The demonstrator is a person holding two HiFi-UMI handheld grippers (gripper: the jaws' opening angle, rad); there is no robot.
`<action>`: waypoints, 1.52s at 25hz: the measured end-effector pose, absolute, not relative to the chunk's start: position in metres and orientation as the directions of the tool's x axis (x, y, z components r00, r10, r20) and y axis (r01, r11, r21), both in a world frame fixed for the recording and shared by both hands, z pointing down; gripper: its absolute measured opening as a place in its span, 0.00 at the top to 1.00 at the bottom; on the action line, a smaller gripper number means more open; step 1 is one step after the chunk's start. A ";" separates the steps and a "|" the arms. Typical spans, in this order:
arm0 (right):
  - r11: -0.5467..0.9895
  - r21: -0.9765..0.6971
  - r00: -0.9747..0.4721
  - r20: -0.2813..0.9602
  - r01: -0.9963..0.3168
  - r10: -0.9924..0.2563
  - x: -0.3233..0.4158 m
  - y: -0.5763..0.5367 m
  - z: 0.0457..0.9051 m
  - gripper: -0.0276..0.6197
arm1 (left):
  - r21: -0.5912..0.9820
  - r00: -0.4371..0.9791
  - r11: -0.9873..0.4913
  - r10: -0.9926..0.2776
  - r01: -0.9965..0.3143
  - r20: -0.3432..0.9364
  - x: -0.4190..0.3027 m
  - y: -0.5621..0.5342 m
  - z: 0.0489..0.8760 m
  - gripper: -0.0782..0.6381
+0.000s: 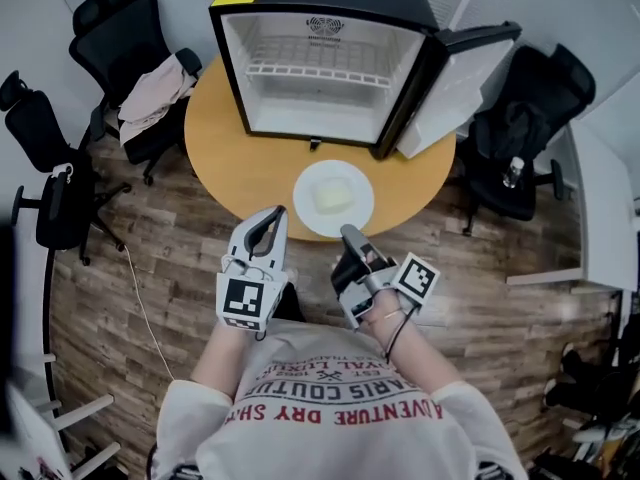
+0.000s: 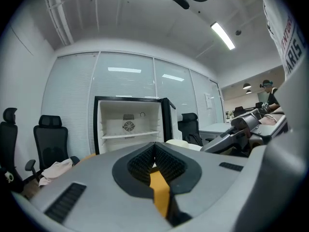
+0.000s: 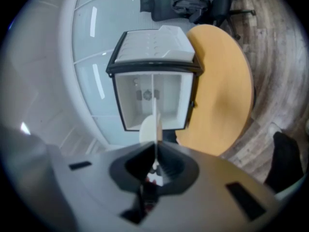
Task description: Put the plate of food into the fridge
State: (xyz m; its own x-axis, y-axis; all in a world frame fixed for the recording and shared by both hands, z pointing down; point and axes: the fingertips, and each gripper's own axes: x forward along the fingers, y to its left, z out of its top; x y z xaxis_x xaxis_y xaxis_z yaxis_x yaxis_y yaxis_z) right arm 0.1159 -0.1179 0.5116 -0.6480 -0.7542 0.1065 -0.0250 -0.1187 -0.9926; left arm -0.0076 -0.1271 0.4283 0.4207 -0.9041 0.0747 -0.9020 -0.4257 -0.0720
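Note:
A white plate (image 1: 350, 183) with a pale block of food (image 1: 332, 197) hangs over the near part of the round wooden table (image 1: 215, 158). My right gripper (image 1: 347, 232), turned on its side, is shut on the plate's near rim. In the right gripper view the plate (image 3: 155, 108) is edge-on, a thin line running out from the gripper (image 3: 155, 146), and it looks lifted off the tabletop. The left gripper (image 1: 277, 211) is shut and empty, left of the plate and apart from it. The mini fridge (image 1: 310, 118) stands open beyond the plate, its shelf bare.
The fridge door (image 1: 455, 83) swings out to the right. Black office chairs (image 1: 130, 28) ring the table, one with clothes (image 1: 155, 93) on it, another at the right (image 1: 520, 128). Wood flooring lies around. The left gripper view shows the fridge (image 2: 128, 124) straight ahead.

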 end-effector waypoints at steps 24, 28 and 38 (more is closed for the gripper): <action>-0.099 -0.995 -0.494 0.089 -0.006 -0.865 0.050 -0.306 0.487 0.90 | -0.036 0.531 -0.533 -0.846 -0.845 0.052 -0.086 -0.311 0.421 0.85; -0.094 -0.995 -0.486 0.087 -0.010 -0.870 0.052 -0.326 0.484 0.90 | -0.034 0.515 -0.517 -0.855 -0.855 0.059 -0.091 -0.324 0.426 0.84; -0.118 -0.993 -0.508 0.107 -0.010 -0.855 0.051 -0.375 0.487 0.90 | -0.027 0.502 -0.504 -0.863 -0.863 0.065 -0.081 -0.364 0.423 0.85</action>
